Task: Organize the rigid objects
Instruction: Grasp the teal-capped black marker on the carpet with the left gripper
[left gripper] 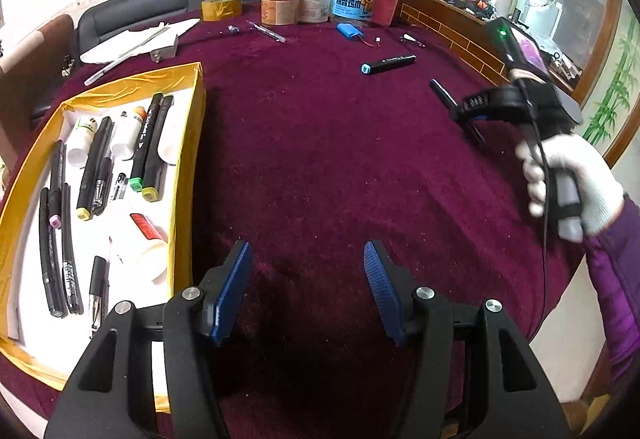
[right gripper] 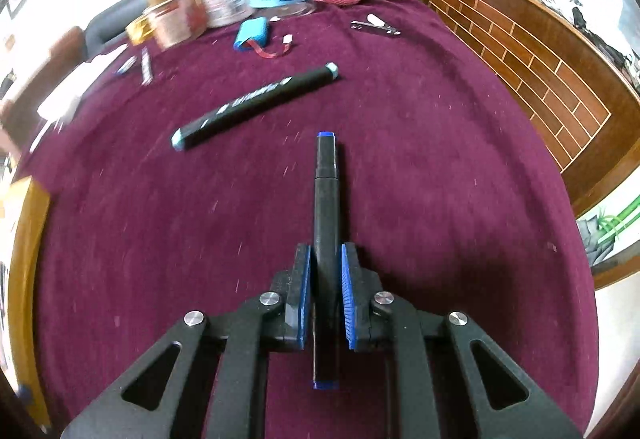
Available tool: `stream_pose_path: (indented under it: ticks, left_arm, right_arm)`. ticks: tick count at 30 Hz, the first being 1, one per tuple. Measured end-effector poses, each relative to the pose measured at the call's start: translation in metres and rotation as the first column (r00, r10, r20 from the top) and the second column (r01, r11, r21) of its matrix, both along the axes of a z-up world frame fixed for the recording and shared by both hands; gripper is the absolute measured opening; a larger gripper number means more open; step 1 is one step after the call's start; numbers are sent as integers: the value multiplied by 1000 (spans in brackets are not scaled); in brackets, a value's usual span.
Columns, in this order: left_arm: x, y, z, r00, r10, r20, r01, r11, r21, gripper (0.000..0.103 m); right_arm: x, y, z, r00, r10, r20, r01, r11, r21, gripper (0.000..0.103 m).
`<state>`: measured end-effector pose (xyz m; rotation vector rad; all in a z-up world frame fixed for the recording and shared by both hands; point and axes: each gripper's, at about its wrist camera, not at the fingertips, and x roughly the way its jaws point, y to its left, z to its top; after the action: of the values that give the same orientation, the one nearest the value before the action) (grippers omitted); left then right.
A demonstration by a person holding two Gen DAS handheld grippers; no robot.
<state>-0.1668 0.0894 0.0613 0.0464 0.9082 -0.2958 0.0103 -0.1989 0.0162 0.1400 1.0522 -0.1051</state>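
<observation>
We are holding our right gripper (right gripper: pixel 325 293) clenched on a black marker with blue end caps (right gripper: pixel 326 195), its jaws pressing both sides of the barrel, which is pointing up the middle of the right wrist frame above the dark red velvet surface (right gripper: pixel 440 159). A second black marker with pale teal caps (right gripper: pixel 256 101) is lying loose on the velvet, upper left of the held one. Our left gripper (left gripper: pixel 308 281) is hovering with its jaws released and nothing between them at the bottom centre of its frame, beside the yellow-rimmed white tray (left gripper: pixel 188 143) at left, which is carrying markers, pens and small white bottles.
</observation>
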Motion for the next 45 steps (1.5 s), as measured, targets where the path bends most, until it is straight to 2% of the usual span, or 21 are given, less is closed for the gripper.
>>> stream_pose_path:
  ticks: [14,22,27,31,34,41,45]
  left_arm:
    - [-15,-13,0,1000,-20,4,20,999,36,57]
    - [-8,-16,6,998,-65,-23,65,998,-16,57]
    - [41,-29,27,991,-132,-5,131,988,-87,57]
    - [84,-59,37,982,-184,44,187,980,-69,57]
    - [121,-87,34,975,-220,37,222,972,-75,56]
    - [201,-147,5,967,-254,-13,254,966,42,56]
    - [237,-181,-10,955,-296,-34,298,949,104,56]
  right_arm:
    - [-74,25,1,989,149,9,-149,988,41,13]
    - [-101,36,2,977,210,34,-212,962,172,13]
    - [-102,22,12,981,172,88,-187,957,221,13]
    - [-88,-13,13,989,80,127,-117,942,313,13]
    - [-73,-37,8,987,26,158,-86,919,384,13]
    - [-49,-66,-15,978,-16,206,-94,852,516,13]
    - [-44,-77,-24,977,-23,213,-104,817,567,13]
